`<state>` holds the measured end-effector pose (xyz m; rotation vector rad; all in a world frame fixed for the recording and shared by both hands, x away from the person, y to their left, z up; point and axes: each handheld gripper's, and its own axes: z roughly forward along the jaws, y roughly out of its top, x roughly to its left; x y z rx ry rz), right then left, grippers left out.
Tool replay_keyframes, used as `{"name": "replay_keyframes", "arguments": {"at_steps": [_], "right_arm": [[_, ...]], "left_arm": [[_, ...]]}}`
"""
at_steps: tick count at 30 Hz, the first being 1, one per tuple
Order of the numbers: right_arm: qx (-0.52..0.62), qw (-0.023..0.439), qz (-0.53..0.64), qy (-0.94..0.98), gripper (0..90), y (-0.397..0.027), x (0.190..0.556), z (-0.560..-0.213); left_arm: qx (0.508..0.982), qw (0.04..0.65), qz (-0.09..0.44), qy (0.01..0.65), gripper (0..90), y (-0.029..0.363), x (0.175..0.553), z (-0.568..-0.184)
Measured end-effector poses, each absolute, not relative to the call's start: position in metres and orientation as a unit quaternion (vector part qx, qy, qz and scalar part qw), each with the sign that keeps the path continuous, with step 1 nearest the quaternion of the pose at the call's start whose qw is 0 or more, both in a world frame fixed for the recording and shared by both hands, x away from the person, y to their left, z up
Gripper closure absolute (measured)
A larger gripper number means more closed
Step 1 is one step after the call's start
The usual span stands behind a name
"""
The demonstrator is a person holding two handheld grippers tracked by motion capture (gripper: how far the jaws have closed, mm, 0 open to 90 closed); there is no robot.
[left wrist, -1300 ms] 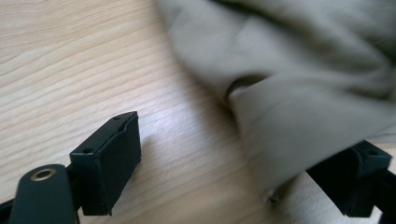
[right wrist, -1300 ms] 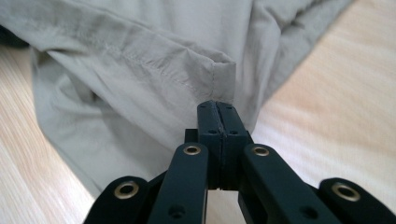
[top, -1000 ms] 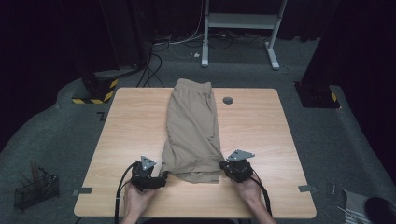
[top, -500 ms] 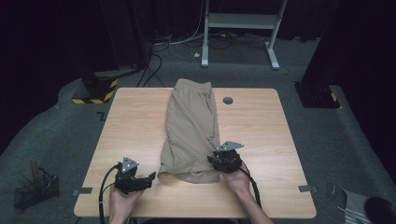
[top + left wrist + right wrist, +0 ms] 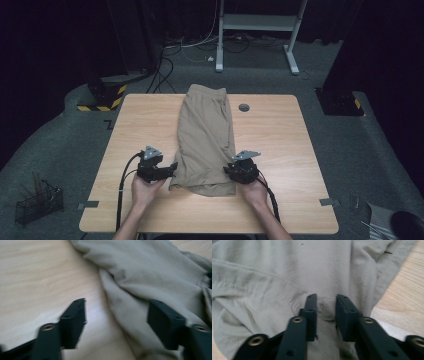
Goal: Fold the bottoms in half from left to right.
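Khaki shorts (image 5: 207,135) lie folded lengthwise down the middle of the wooden table (image 5: 280,140), hem toward the person. My left gripper (image 5: 172,167) is at the hem's left corner. In the left gripper view its jaws (image 5: 116,325) have just been closing but stand wide apart, with the shorts' edge (image 5: 155,272) between them and untouched. My right gripper (image 5: 229,170) sits on the hem's right corner. Its jaws (image 5: 325,307) have just been closing and pinch a ridge of the shorts' cloth (image 5: 287,272).
A round grommet hole (image 5: 243,107) sits in the table beside the waistband. On the floor are a black wire basket (image 5: 37,202) at the left, a yellow-black striped block (image 5: 100,97) and a white desk frame (image 5: 257,22) behind.
My left gripper pulled back off the hem toward the left, then came forward and right to the hem's corner. My right gripper shifted inward onto the cloth and has stayed there.
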<state>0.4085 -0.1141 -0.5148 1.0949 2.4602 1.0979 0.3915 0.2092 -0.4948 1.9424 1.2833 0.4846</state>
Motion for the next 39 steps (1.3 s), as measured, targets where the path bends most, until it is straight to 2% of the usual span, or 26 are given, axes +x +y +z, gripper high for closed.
{"name": "replay_keyframes", "arguments": {"at_steps": [3,12,15,20,26,32,39], "right_arm": [[0.361,0.124,0.387,0.839,87.6,-0.119,0.4,-0.511],[0.325,0.117,0.394,0.852,88.4,-0.131,0.364,-0.512],[0.315,0.123,0.389,0.857,80.7,-0.138,0.354,-0.513],[0.352,0.139,0.414,0.828,66.8,-0.15,0.362,-0.5],[0.382,0.149,0.425,0.807,62.9,-0.14,0.387,-0.489],[0.404,0.159,0.377,0.818,58.9,-0.127,0.415,-0.503],[0.379,0.148,0.368,0.836,46.6,-0.124,0.39,-0.51]], "left_arm": [[0.761,0.365,0.182,0.504,39.6,0.204,0.405,-0.504],[0.779,0.351,0.156,0.495,56.3,0.208,0.407,-0.511],[0.778,0.354,0.156,0.496,55.9,0.21,0.407,-0.51],[0.767,0.366,0.155,0.504,52.8,0.21,0.41,-0.51],[0.767,0.365,0.149,0.506,52.1,0.207,0.412,-0.514],[0.771,0.359,0.153,0.504,51.8,0.204,0.413,-0.518],[0.782,0.344,0.17,0.492,46.3,0.199,0.41,-0.518]]}}
